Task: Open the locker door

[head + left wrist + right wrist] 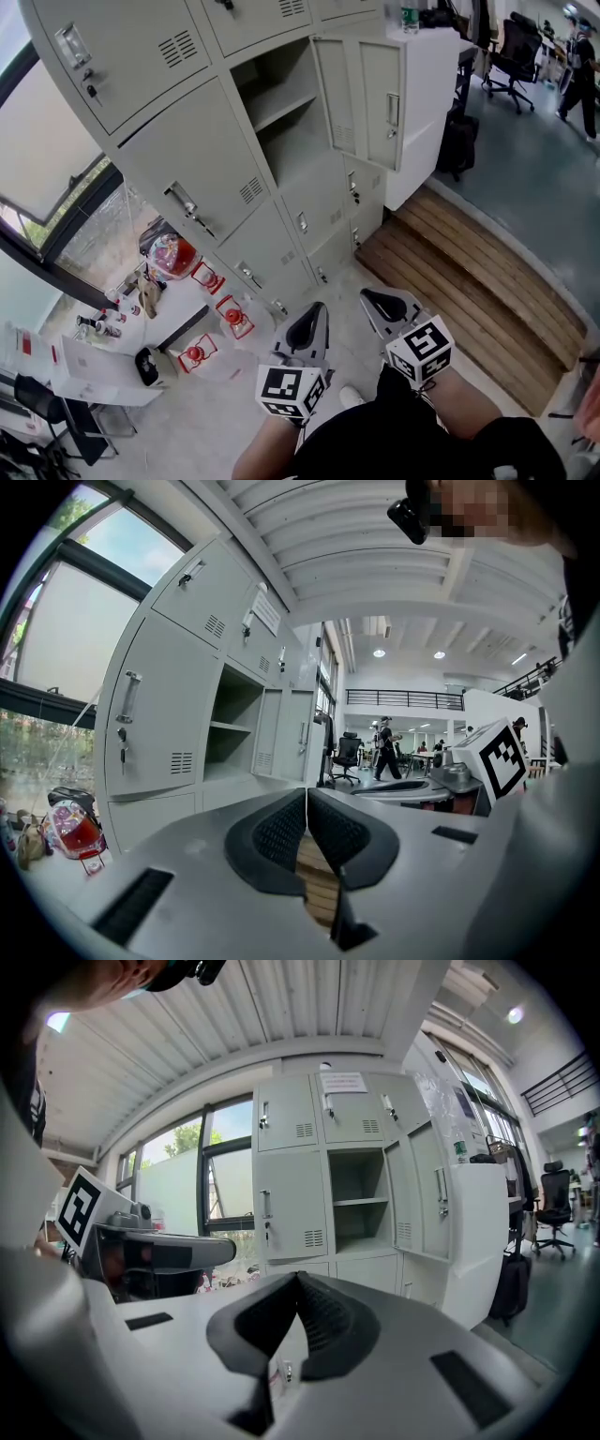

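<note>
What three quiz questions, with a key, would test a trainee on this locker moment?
1. True or false: the left tongs and right tongs are both shut and empty.
2. The open compartment contains: A) one shelf only; B) a red bag; C) bottles.
3. Which locker column holds it in the right gripper view?
Key: 1 true; 2 A; 3 the middle column.
</note>
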A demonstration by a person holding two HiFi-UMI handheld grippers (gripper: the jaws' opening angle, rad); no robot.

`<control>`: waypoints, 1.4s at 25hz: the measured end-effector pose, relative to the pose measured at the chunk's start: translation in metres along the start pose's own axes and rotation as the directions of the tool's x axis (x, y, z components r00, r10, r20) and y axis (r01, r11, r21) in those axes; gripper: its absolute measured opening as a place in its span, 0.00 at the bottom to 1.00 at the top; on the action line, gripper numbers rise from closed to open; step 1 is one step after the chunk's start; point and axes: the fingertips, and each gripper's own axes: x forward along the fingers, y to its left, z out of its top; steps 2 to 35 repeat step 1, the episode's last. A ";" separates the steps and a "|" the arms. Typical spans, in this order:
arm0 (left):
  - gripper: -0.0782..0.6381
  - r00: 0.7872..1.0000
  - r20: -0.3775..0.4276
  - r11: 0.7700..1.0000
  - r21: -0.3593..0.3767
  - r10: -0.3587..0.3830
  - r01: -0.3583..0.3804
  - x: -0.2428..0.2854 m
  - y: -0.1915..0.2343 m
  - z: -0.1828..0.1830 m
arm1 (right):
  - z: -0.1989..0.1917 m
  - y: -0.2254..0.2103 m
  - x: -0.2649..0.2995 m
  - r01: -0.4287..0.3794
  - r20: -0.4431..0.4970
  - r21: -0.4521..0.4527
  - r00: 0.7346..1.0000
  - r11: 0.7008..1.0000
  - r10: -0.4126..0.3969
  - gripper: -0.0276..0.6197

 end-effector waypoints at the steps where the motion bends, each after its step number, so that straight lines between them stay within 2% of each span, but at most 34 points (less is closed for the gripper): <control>1: 0.14 1.000 0.000 1.000 0.000 -0.001 0.001 0.000 -0.001 0.000 | 0.000 0.000 -0.001 0.000 -0.001 0.000 1.000 1.000 0.000 0.13; 35: 0.14 1.000 0.000 1.000 0.000 -0.001 0.001 0.000 -0.001 0.000 | 0.000 0.000 -0.001 0.000 -0.001 0.000 1.000 1.000 0.000 0.13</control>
